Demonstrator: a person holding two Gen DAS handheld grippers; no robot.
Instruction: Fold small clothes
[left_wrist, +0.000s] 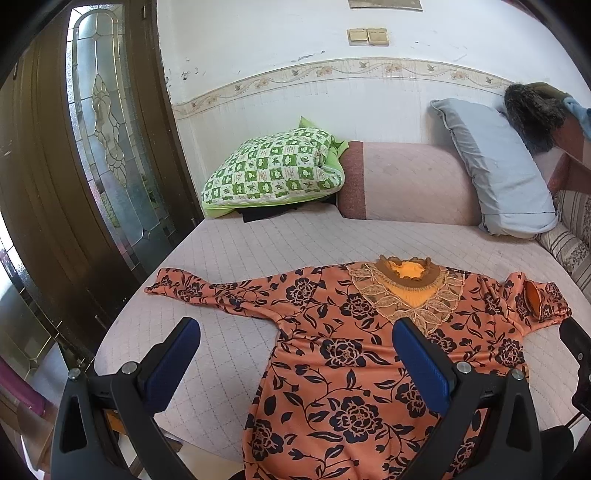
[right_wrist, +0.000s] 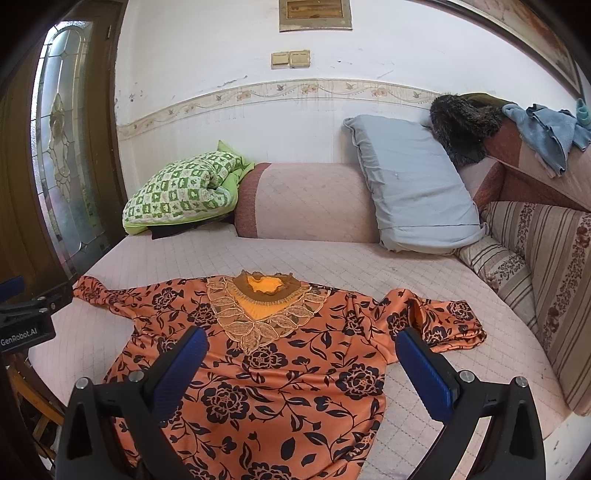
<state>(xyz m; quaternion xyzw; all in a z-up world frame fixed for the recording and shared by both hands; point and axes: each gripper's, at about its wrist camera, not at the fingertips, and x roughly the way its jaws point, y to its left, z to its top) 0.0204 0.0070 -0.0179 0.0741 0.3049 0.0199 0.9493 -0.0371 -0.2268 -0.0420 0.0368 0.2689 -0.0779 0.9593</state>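
An orange top with a black flower print (left_wrist: 343, 369) lies flat, front up, on the pink quilted bed (left_wrist: 258, 236). Its lace collar points away from me. The left sleeve (left_wrist: 192, 288) stretches out flat; the right sleeve (right_wrist: 439, 321) is bunched. The top also shows in the right wrist view (right_wrist: 280, 373). My left gripper (left_wrist: 295, 354) is open and empty, above the top's left half near the front edge. My right gripper (right_wrist: 299, 362) is open and empty, above the top's right half. Part of the right gripper shows at the right edge of the left view (left_wrist: 578, 354).
A green checked pillow (left_wrist: 273, 170), a pink bolster (left_wrist: 406, 181) and a grey-blue pillow (left_wrist: 495, 166) lie at the back wall. A striped cushion (right_wrist: 546, 280) lines the right side. A wooden door with a glass pane (left_wrist: 103, 140) stands to the left.
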